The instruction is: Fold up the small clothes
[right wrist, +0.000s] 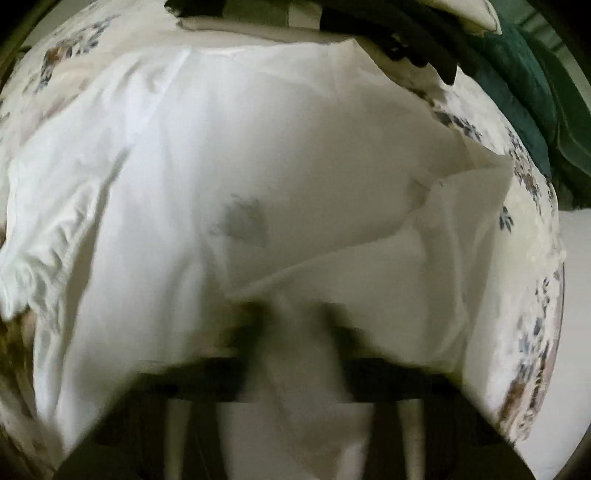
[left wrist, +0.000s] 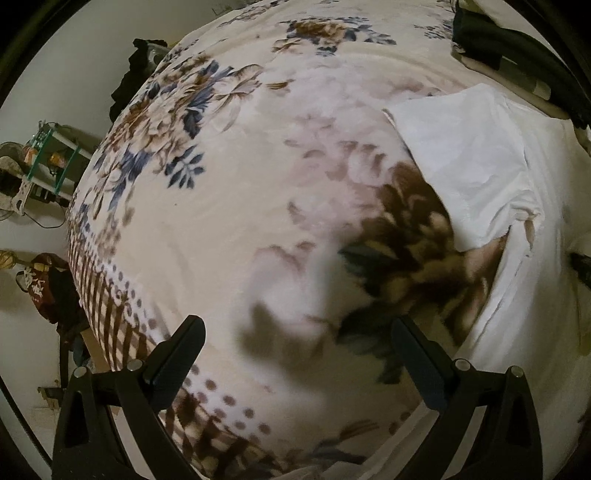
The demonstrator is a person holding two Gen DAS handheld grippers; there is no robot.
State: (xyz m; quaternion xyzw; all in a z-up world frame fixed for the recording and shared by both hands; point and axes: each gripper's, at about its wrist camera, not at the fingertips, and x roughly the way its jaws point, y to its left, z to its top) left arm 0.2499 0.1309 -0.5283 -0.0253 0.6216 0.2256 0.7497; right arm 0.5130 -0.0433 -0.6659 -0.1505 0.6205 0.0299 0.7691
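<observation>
A white garment lies spread on a floral blanket; a faint grey print shows near its middle. In the left wrist view the garment lies at the right, one sleeve folded over. My left gripper is open and empty, over bare blanket to the left of the garment. My right gripper is blurred; its fingers are closed on a fold of the white cloth at the near edge, which bunches up between them.
Dark clothes lie at the far side of the bed, also in the right wrist view, with a green cloth beside them. The bed's left edge drops to a floor with a shelf and clutter.
</observation>
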